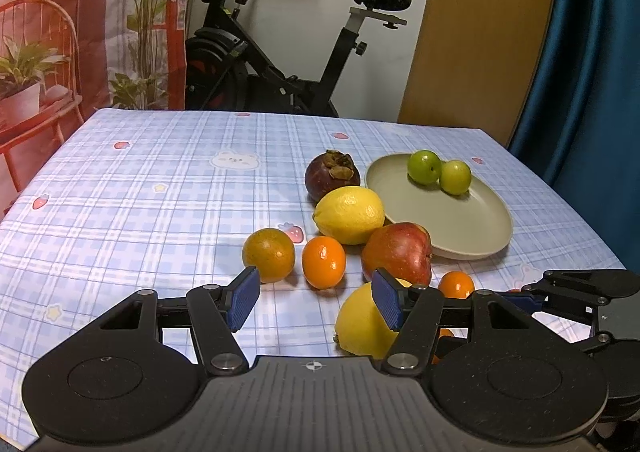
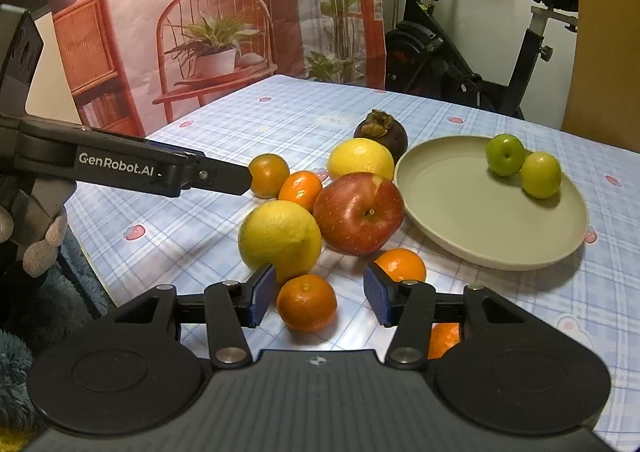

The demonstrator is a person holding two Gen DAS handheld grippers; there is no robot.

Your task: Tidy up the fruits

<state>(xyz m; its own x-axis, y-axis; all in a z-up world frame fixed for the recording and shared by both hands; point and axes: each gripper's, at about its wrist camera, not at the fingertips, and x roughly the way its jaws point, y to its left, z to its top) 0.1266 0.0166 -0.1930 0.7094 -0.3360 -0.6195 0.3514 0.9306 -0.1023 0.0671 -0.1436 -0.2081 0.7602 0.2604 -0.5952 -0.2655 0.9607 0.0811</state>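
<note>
Tangerine (image 2: pixel 307 302) between open right claw (image 2: pixel 317 296) pads, untouched.

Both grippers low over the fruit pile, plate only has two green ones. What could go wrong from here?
1. The right gripper brackets a small orange, jaws open; the lemon sits right by one pad, so closing may nudge it and it could roll.
2. The apple, lemons and oranges are bunched close together; lifting one may shift the others.
3. The left gripper reaches into the same pile; the two could collide.
</note>
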